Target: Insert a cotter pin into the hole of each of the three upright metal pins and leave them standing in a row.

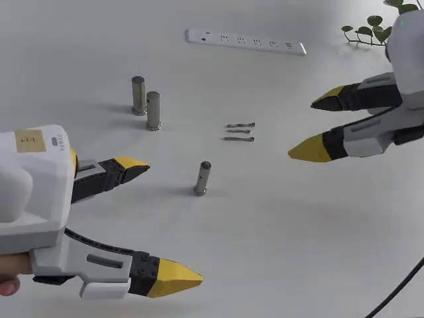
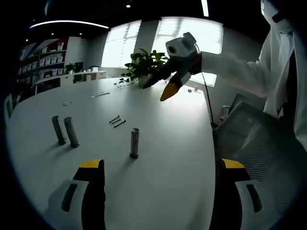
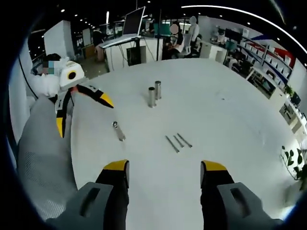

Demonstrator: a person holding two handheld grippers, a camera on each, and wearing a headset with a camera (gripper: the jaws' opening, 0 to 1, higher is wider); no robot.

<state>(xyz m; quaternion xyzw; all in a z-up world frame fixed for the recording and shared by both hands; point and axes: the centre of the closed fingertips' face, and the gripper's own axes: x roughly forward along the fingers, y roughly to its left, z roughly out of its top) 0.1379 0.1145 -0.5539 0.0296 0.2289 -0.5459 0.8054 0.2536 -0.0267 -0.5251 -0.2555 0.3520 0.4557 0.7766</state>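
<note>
Three upright metal pins stand on the white table (image 1: 265, 238): two close together at the back left (image 1: 138, 95) (image 1: 154, 110), and one alone nearer the middle (image 1: 203, 178). Three cotter pins (image 1: 239, 131) lie flat side by side to the right of them. My left gripper (image 1: 154, 222) is open at the lower left, empty, its jaws wide apart and pointing toward the lone pin (image 2: 135, 143). My right gripper (image 1: 317, 128) hovers open at the upper right, empty, above the cotter pins (image 3: 177, 142). The paired pins (image 3: 154, 94) and cotter pins (image 2: 117, 120) appear in both gripper views.
A white power strip (image 1: 246, 41) lies at the table's far edge. A green plant (image 1: 370, 30) sits at the back right. A black cable (image 1: 397, 291) crosses the lower right corner. A mesh chair (image 2: 259, 139) stands beside the table.
</note>
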